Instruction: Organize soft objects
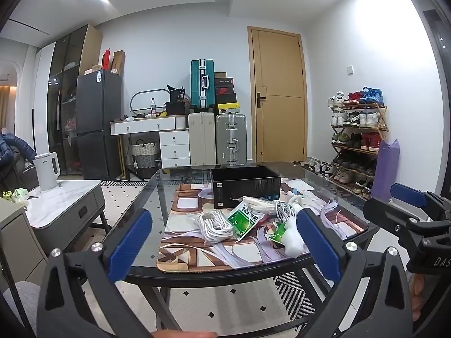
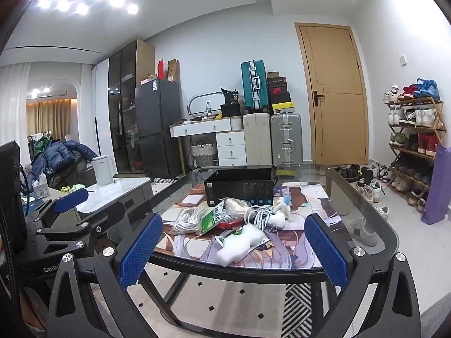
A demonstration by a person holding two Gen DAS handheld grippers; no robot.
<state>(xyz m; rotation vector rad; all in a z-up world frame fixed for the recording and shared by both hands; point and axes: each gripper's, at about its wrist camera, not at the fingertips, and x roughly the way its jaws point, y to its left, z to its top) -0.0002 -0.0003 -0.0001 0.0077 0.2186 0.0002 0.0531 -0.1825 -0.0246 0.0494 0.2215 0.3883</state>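
Note:
A heap of small items lies on the printed mat (image 1: pixel 197 256) of the glass table: a coil of white cable (image 1: pixel 215 224), a green packet (image 1: pixel 245 221), a second white cable (image 1: pixel 284 208), a fluffy white soft piece (image 1: pixel 291 239) and a small white plush toy (image 2: pixel 277 211). Behind the heap stands an open black box (image 1: pixel 245 186). My left gripper (image 1: pixel 224 219) hovers open before the table's near edge, with nothing between its blue pads. To its right, my right gripper (image 2: pixel 234 219) is open too and holds nothing; the fluffy piece (image 2: pixel 242 242) lies nearest to it.
The glass table (image 2: pixel 366 202) has a dark rounded rim. A low cabinet with a white kettle (image 1: pixel 46 170) stands to the left. A shoe rack (image 1: pixel 358 143) and a purple roll (image 1: pixel 387 166) are on the right. Suitcases, drawers and a door line the far wall.

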